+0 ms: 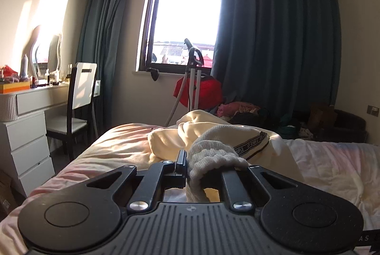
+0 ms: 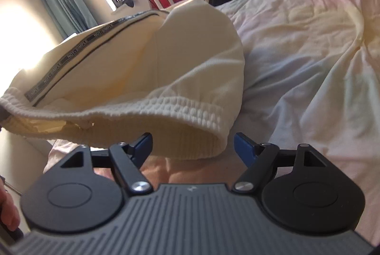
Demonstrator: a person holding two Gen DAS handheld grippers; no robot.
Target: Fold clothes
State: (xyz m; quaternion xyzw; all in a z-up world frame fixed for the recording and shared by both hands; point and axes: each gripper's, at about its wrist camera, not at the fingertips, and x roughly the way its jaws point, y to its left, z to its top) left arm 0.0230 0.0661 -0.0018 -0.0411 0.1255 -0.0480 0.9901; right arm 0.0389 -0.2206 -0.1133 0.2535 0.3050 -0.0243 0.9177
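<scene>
A cream garment [image 1: 213, 136] with a ribbed waistband and a printed side stripe lies crumpled on the bed [image 1: 114, 148]. My left gripper [image 1: 187, 164] is shut on the ribbed waistband [image 1: 209, 155], which bunches over the right finger and hides it. In the right wrist view the same garment [image 2: 147, 70] hangs lifted from the left, its waistband [image 2: 185, 110] sagging just in front of my right gripper [image 2: 192, 148]. The right gripper is open, blue pads [image 2: 242, 148] wide apart, with the waistband's lower edge between and slightly above them.
The bed has a wrinkled pale pink-white cover [image 2: 308, 53]. A white dresser [image 1: 26, 127] and chair [image 1: 78, 98] stand left of the bed. A garment steamer with a red item [image 1: 197, 86] and a clothes pile [image 1: 249, 112] sit beyond, by the window.
</scene>
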